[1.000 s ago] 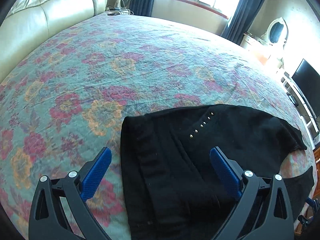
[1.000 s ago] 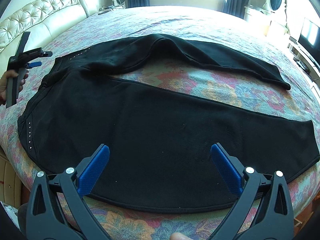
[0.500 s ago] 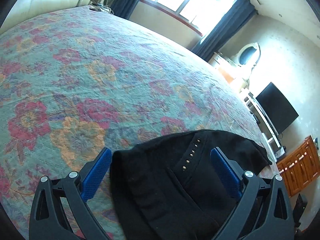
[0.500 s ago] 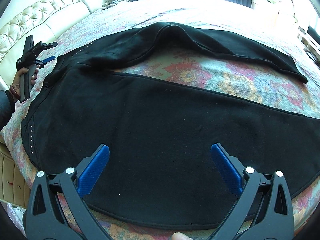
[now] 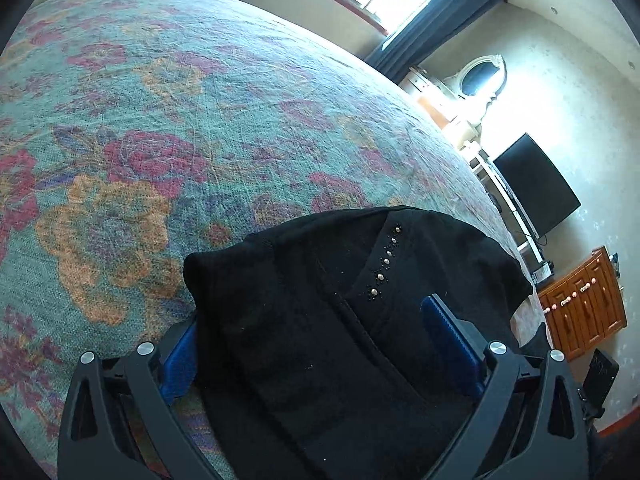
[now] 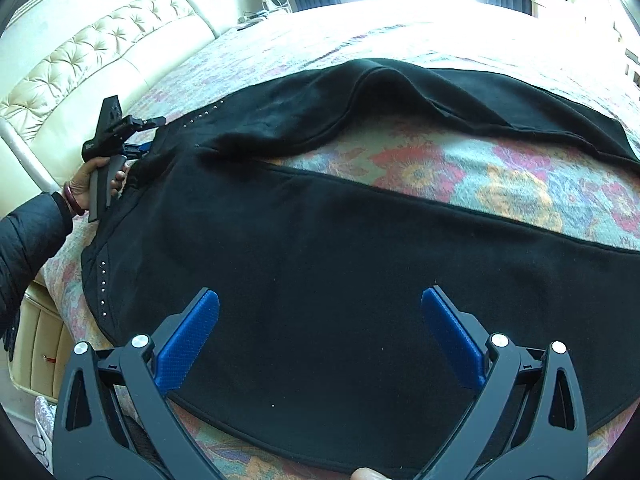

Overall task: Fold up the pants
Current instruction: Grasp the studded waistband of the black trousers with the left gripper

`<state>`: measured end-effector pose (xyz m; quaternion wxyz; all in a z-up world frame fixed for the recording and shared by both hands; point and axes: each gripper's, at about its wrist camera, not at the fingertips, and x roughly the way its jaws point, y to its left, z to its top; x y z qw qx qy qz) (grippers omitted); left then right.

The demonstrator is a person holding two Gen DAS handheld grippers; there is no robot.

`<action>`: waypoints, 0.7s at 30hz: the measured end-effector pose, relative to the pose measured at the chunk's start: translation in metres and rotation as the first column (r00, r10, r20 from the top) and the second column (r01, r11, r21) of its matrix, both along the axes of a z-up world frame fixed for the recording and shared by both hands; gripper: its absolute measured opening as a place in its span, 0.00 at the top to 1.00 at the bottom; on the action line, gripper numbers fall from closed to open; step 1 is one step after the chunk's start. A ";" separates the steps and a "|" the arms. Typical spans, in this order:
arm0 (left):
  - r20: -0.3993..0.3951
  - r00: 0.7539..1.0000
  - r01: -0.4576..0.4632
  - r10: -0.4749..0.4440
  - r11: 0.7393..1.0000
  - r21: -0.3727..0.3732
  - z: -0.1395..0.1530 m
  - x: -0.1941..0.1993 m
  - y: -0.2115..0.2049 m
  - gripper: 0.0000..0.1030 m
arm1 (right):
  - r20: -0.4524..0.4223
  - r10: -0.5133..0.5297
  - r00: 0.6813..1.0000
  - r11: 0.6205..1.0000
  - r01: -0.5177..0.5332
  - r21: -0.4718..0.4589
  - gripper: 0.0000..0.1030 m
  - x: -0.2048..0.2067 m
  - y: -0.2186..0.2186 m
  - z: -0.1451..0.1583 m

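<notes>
1. The black pants (image 6: 320, 264) lie spread on the floral bedspread (image 6: 516, 188), waistband toward the cream tufted headboard (image 6: 100, 68), with the two legs running away from it and a wedge of bedspread showing between them.
2. The leg farther from the right wrist camera is humped and creased near the crotch; the nearer leg lies flat and broad.
3. A row of small metal studs (image 5: 384, 266) sits on the pants near the waistband, and a second row (image 6: 103, 284) runs along the waist corner at the bed's edge.
4. The left gripper (image 5: 312, 336) is at the waistband, its blue-padded fingers (image 5: 452, 340) set wide with the waist corner of the pants lying between them; the cloth covers part of the left pad.
5. In the right wrist view, a hand (image 6: 90, 184) in a dark sleeve holds that gripper (image 6: 140, 148) at the waistband, beside the headboard.
6. The right gripper (image 6: 320, 340) hovers over the near leg, fingers (image 6: 188, 340) spread wide and gripping nothing.
7. Beyond the pants, past the bed, stand a dark television (image 5: 536, 188) and a wooden cabinet (image 5: 584, 304).
</notes>
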<state>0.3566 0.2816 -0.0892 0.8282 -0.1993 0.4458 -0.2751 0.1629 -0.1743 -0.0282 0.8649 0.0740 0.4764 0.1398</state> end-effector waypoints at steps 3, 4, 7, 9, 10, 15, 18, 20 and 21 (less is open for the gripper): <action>-0.016 0.999 -0.036 0.035 0.997 -0.065 0.001 0.001 0.005 0.14 | 0.016 0.038 0.999 0.999 -0.039 0.021 0.02 0.025 -0.010 0.010; -0.017 1.000 -0.014 0.013 0.997 -0.080 0.000 0.002 0.004 0.60 | 0.026 0.056 0.998 0.998 -0.057 0.023 0.02 0.037 -0.016 0.016; -0.099 0.995 -0.034 0.023 0.993 -0.111 -0.017 0.006 0.006 0.88 | 0.067 0.102 0.992 0.994 -0.105 0.030 0.02 0.080 -0.035 0.038; -0.099 0.994 -0.063 0.050 0.990 -0.128 -0.021 0.004 0.010 0.88 | 0.116 0.136 0.984 0.990 -0.138 0.008 0.02 0.115 -0.052 0.052; -0.099 0.993 -0.073 0.060 0.987 -0.144 -0.023 0.003 0.012 0.88 | 0.147 0.137 0.980 0.991 -0.134 -0.031 0.02 0.135 -0.061 0.058; -0.097 0.993 -0.078 0.064 0.985 -0.151 -0.022 0.000 0.017 0.86 | 0.055 0.152 0.987 0.968 -0.138 -0.208 0.02 0.242 -0.093 0.044; -0.099 0.993 -0.078 0.063 0.984 -0.158 -0.022 0.001 0.019 0.86 | -0.040 0.178 0.983 0.945 -0.182 -0.271 0.24 0.290 -0.107 0.019; -0.100 0.993 -0.077 0.061 0.984 -0.162 -0.022 0.001 0.021 0.86 | -0.116 0.197 0.974 0.937 -0.222 -0.268 0.33 0.316 -0.114 -0.001; -0.101 0.993 -0.075 0.059 0.984 -0.163 -0.023 0.002 0.022 0.86 | -0.145 0.209 0.967 0.928 -0.243 -0.282 0.35 0.326 -0.115 -0.010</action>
